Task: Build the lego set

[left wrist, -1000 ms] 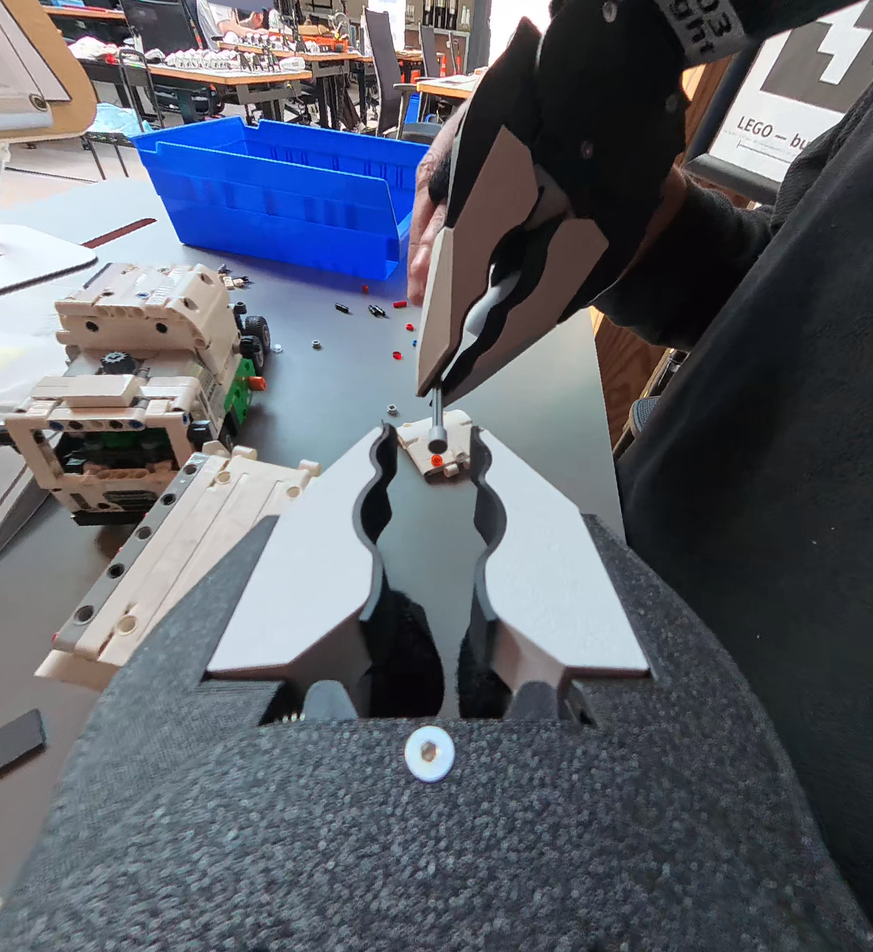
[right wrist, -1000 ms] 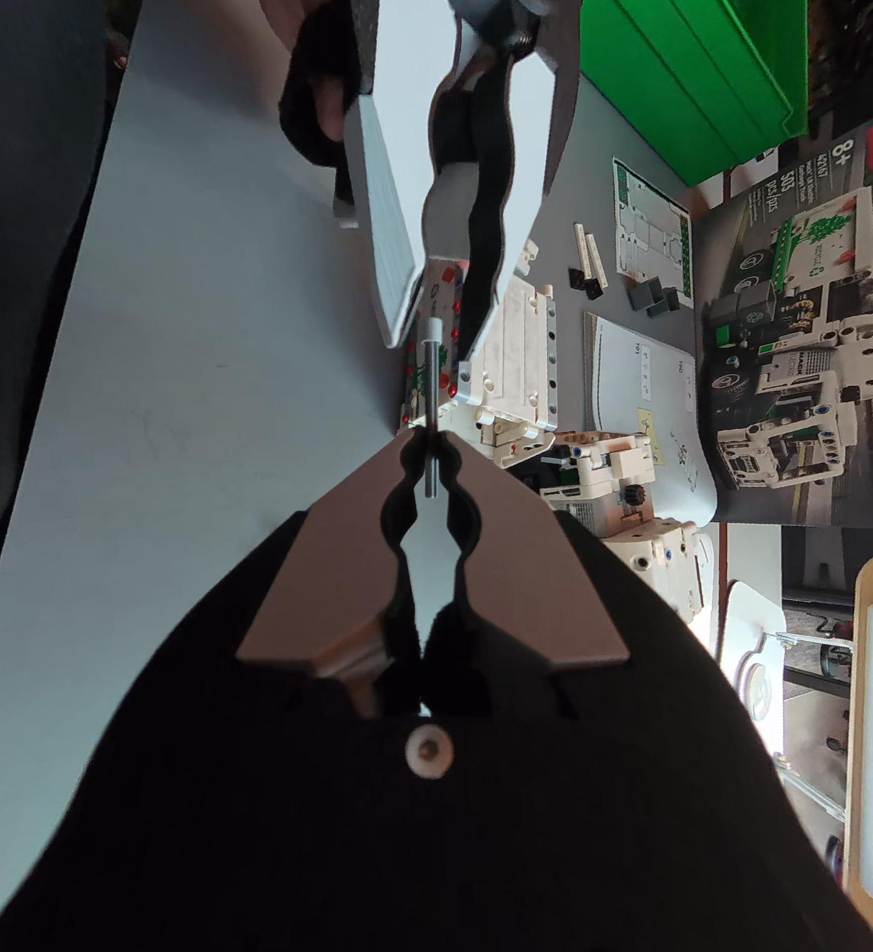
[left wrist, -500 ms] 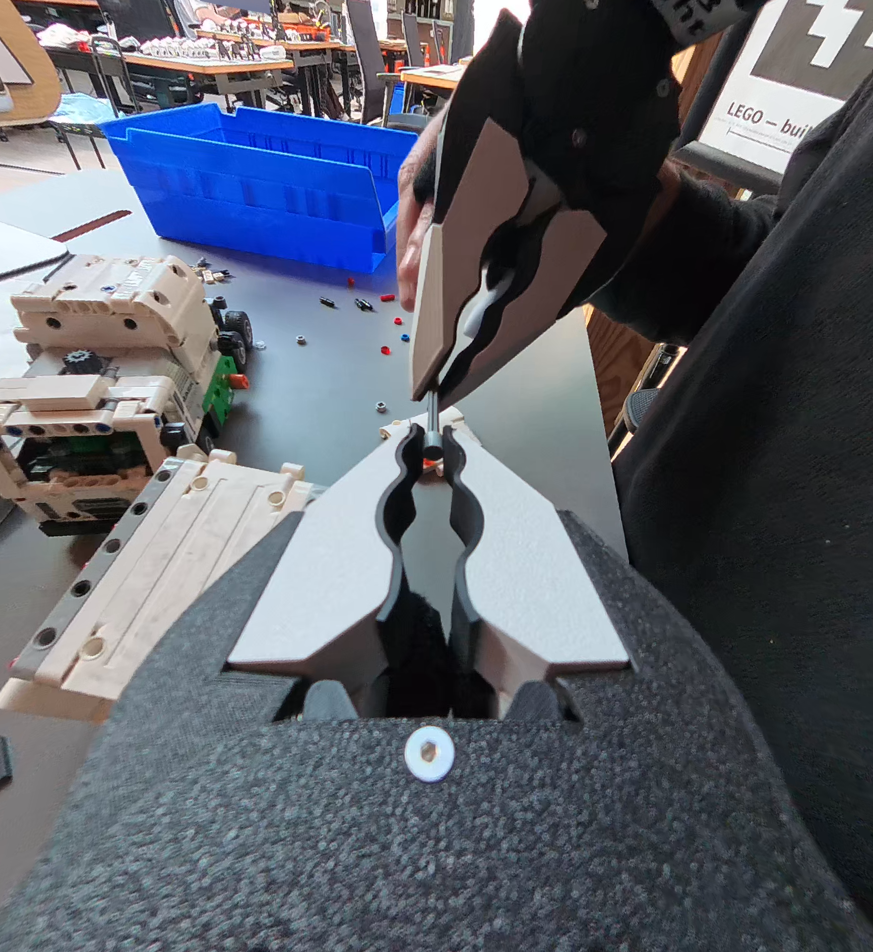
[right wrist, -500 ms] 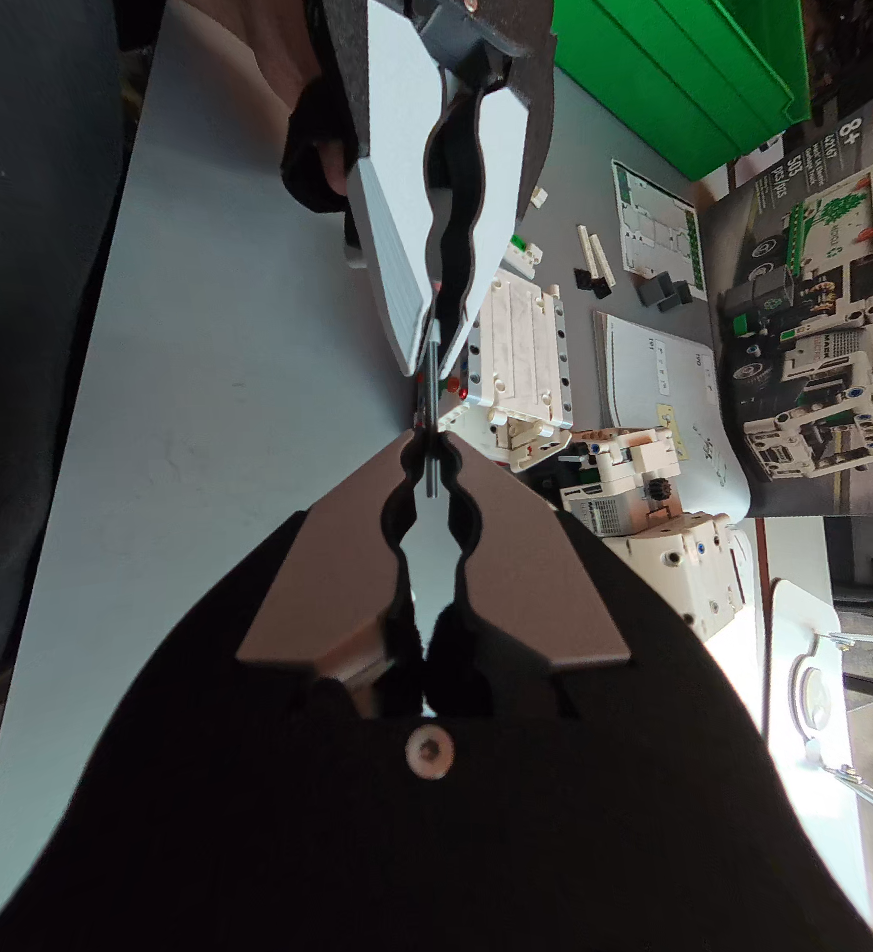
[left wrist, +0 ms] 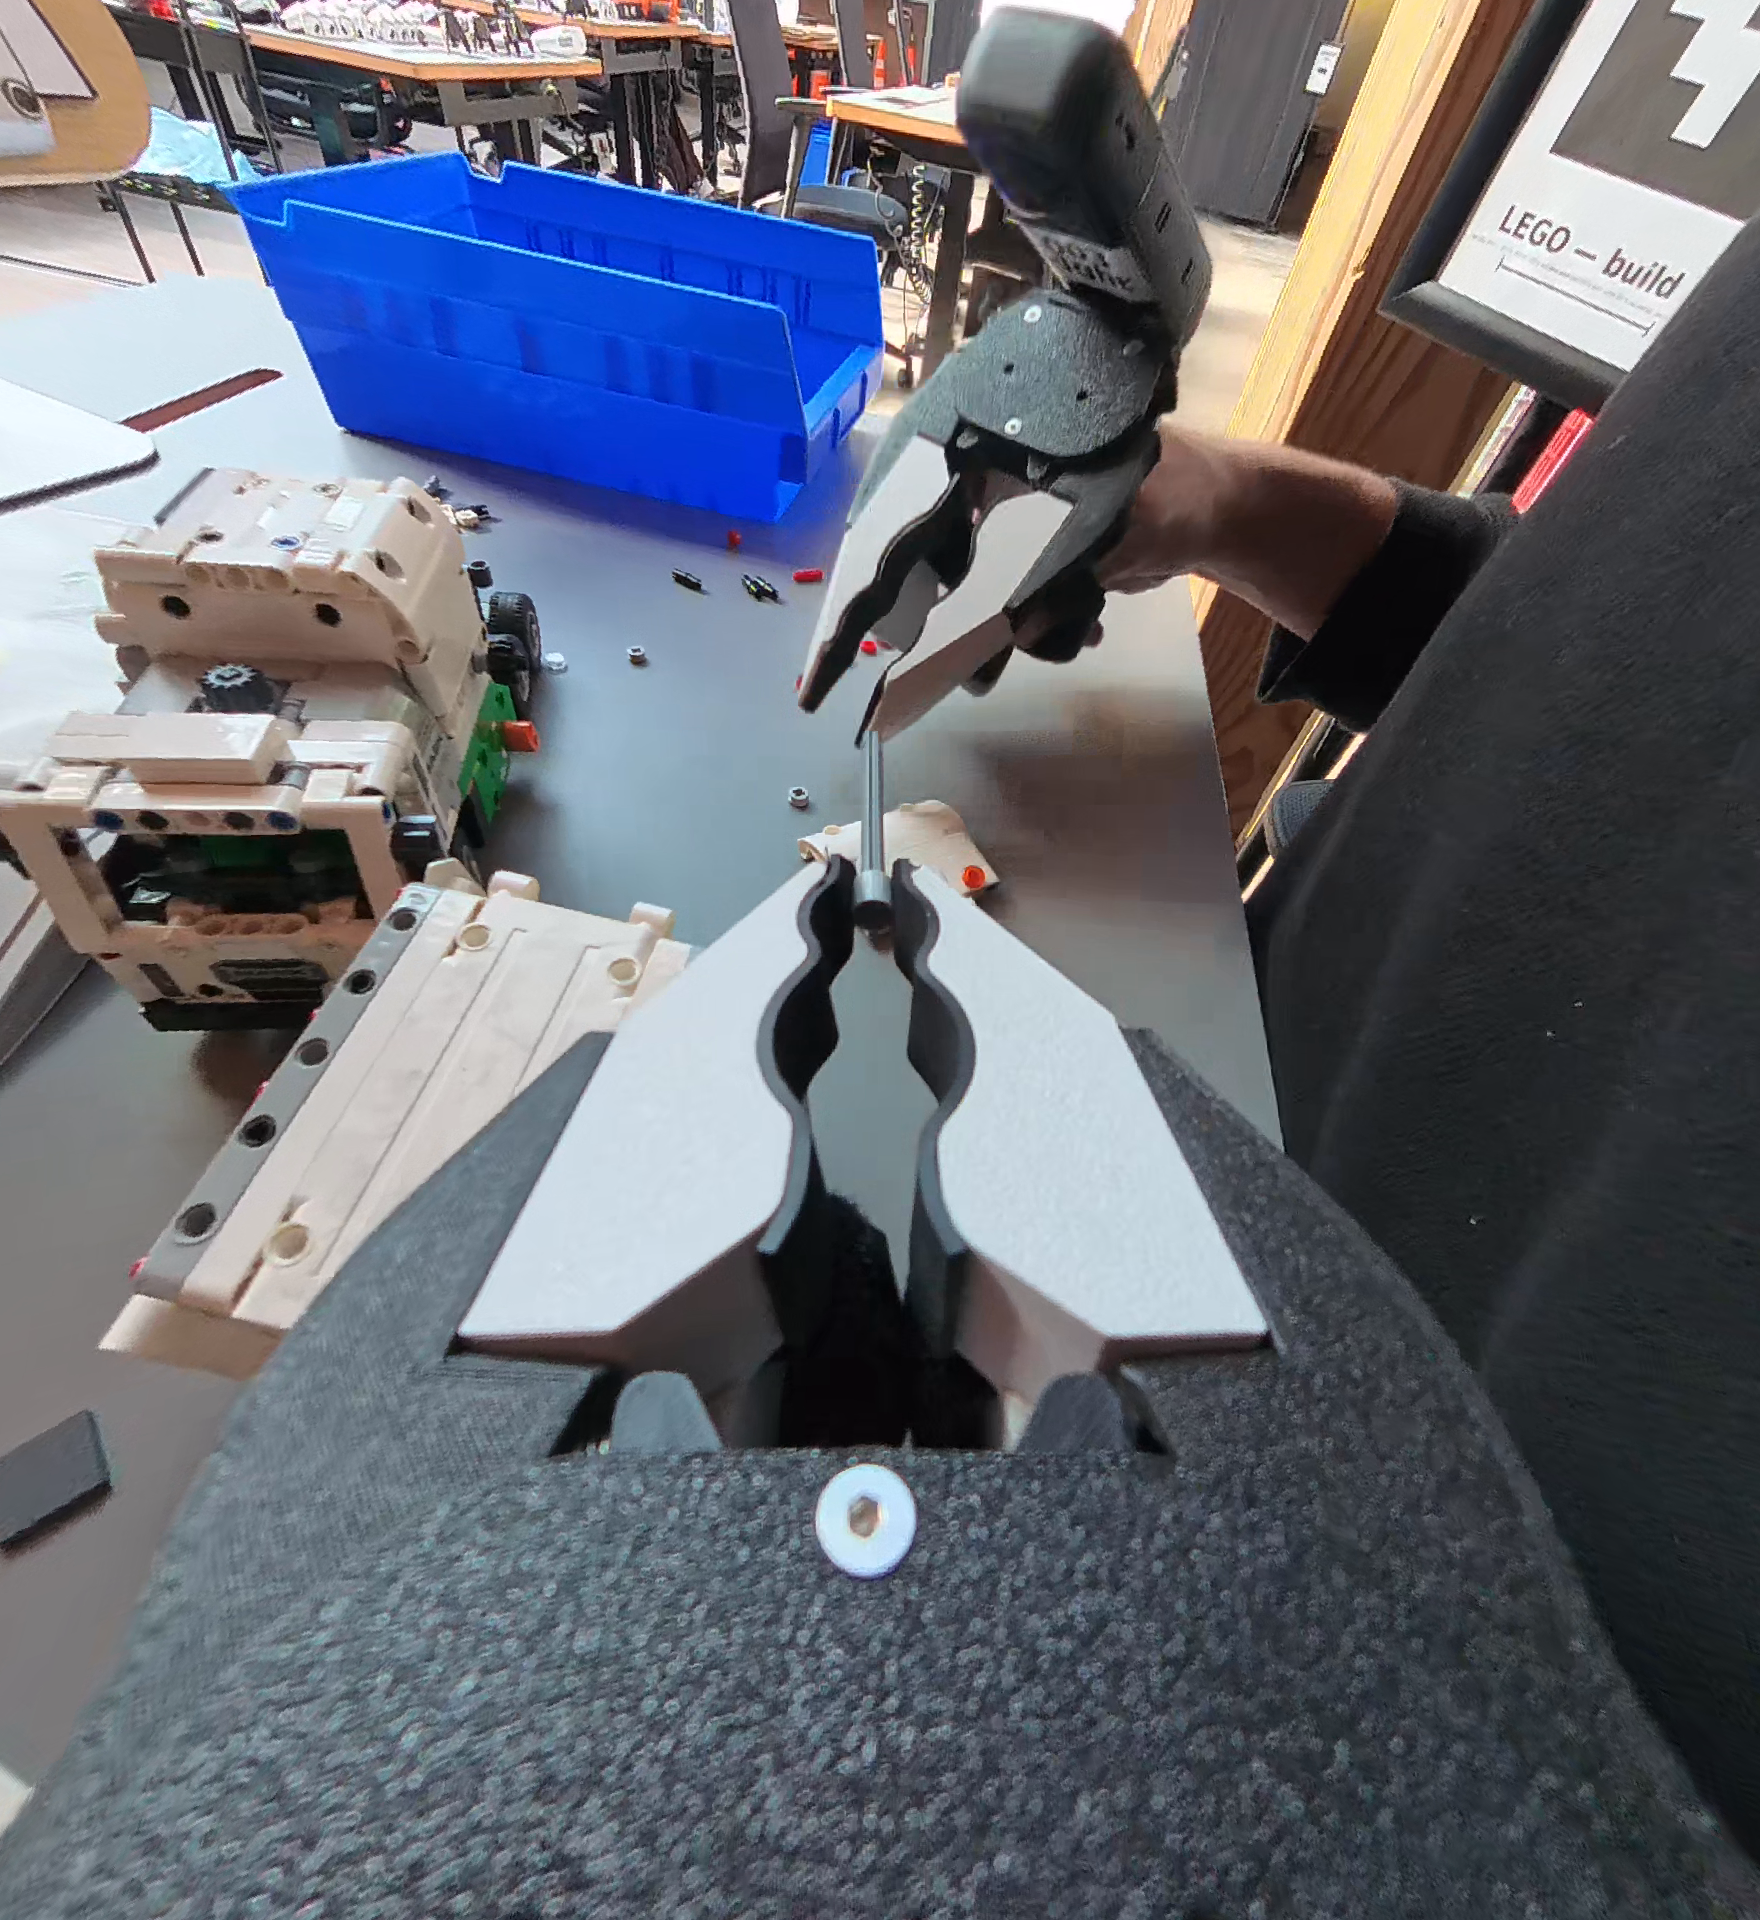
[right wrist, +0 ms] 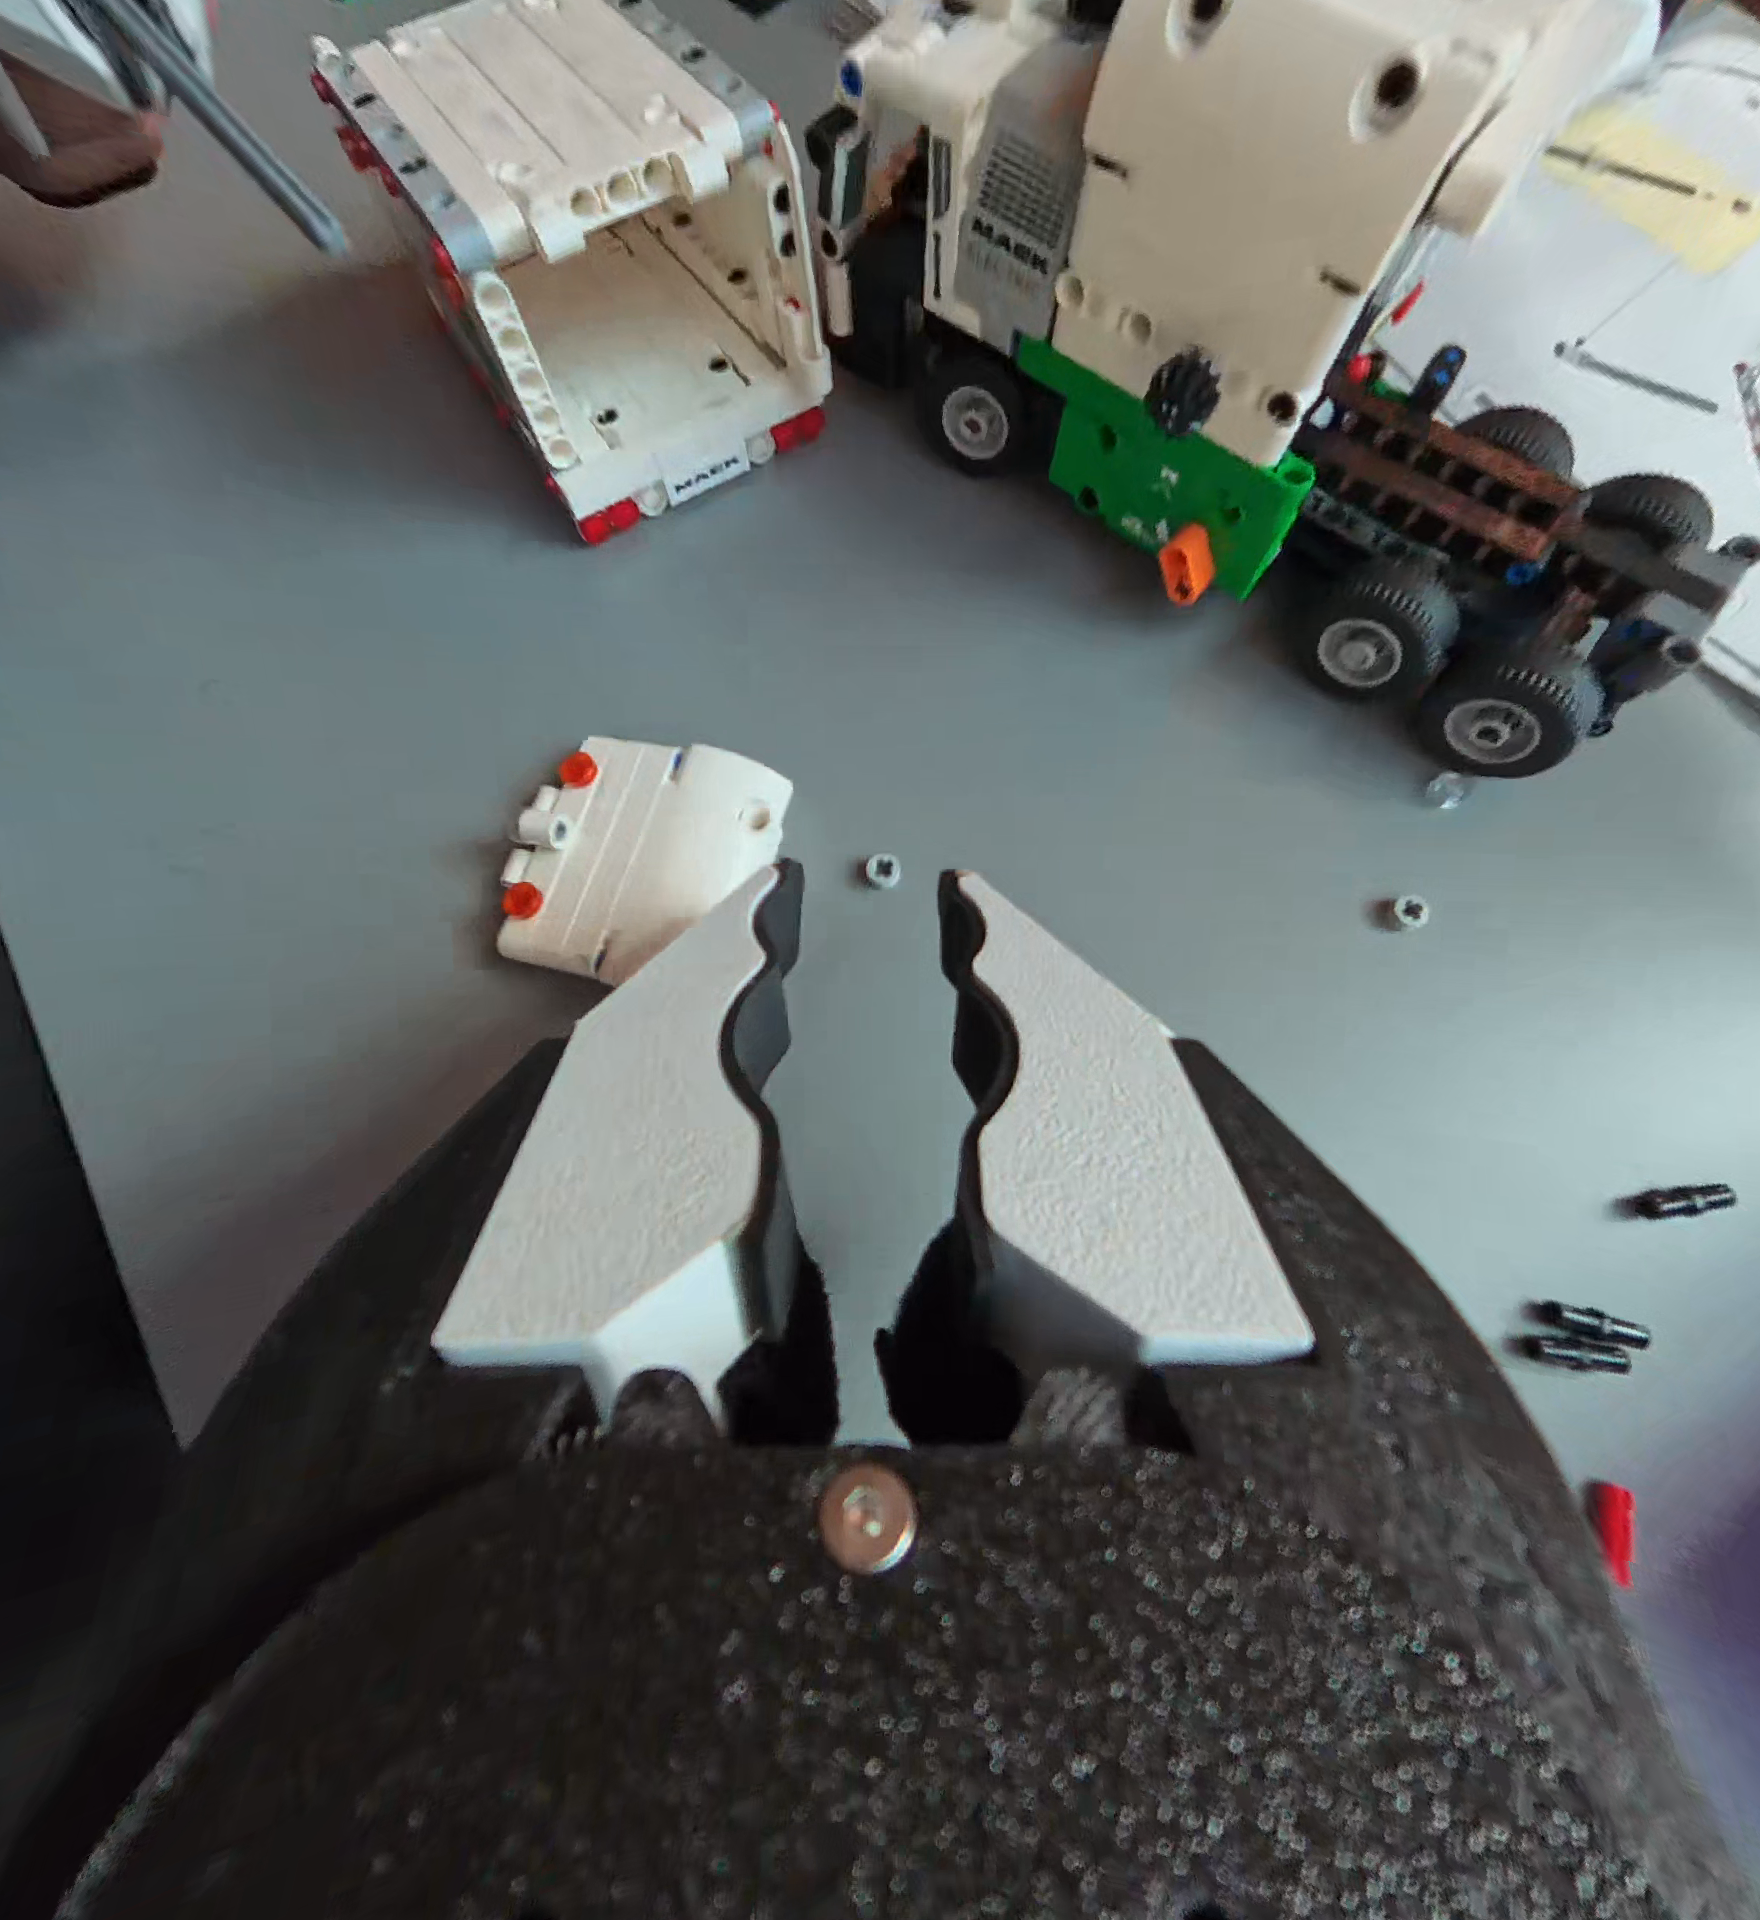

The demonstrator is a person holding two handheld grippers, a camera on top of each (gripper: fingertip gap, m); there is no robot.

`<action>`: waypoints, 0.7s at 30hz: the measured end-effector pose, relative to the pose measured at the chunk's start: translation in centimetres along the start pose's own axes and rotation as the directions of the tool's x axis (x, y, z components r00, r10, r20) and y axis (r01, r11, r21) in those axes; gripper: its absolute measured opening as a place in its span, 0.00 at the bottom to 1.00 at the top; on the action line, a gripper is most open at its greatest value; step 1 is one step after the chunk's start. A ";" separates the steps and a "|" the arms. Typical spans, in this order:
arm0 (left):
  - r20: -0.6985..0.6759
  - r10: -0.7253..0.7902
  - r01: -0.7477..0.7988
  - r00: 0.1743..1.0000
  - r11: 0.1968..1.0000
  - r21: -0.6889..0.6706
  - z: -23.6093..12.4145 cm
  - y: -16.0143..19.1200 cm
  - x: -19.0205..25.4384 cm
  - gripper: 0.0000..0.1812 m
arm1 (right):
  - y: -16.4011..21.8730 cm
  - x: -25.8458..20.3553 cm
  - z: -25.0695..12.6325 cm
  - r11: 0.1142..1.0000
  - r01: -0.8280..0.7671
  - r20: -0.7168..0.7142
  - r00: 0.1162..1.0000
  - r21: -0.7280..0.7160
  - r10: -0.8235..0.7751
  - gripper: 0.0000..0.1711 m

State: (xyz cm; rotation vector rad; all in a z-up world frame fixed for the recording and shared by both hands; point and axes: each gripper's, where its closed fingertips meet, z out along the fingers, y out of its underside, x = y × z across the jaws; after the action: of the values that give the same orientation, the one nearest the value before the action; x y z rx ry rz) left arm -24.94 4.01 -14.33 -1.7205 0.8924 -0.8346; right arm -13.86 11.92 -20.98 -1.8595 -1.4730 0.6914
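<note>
My left gripper is shut on the lower end of a thin grey axle, which stands upright above the table. The axle also shows at the top left of the right wrist view. My right gripper is open and empty, low over the table; in the left wrist view it sits just beyond the axle's top. A small grey bush lies between its tips. A white curved panel with red pins lies just left of it. The truck and white box body stand behind.
A blue bin stands at the back of the table. Black pins, a red pin and another grey bush lie to the right. The instruction booklet lies beyond the truck. The table edge is close on the right. Tip to tip, the grippers are about 15 centimeters apart.
My left gripper closed on the axle's end. My right gripper let go of the axle, opened and swung away to point down at the table near the white panel.
</note>
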 end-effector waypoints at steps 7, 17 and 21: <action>-0.030 -0.023 0.023 0.999 1.000 0.012 0.6 -0.1 0.0 0.02 | 1.1 0.5 0.5 0.999 -0.028 -0.052 0.998 0.024 0.029 0.13; 0.002 -0.111 0.110 0.994 0.991 0.081 1.5 0.8 0.1 0.02 | 1.0 1.3 0.6 0.992 -0.109 -0.102 0.988 0.067 0.115 0.15; 0.027 -0.106 0.102 0.994 0.989 0.109 1.2 0.5 -0.2 0.02 | 1.4 0.6 1.1 0.995 -0.093 -0.091 0.991 0.030 0.095 0.13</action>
State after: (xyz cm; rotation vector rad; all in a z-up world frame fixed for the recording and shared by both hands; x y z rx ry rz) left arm -24.09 4.65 -15.16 -1.6935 0.7277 -0.9044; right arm -13.72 12.50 -22.76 -1.9250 -1.3189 0.6564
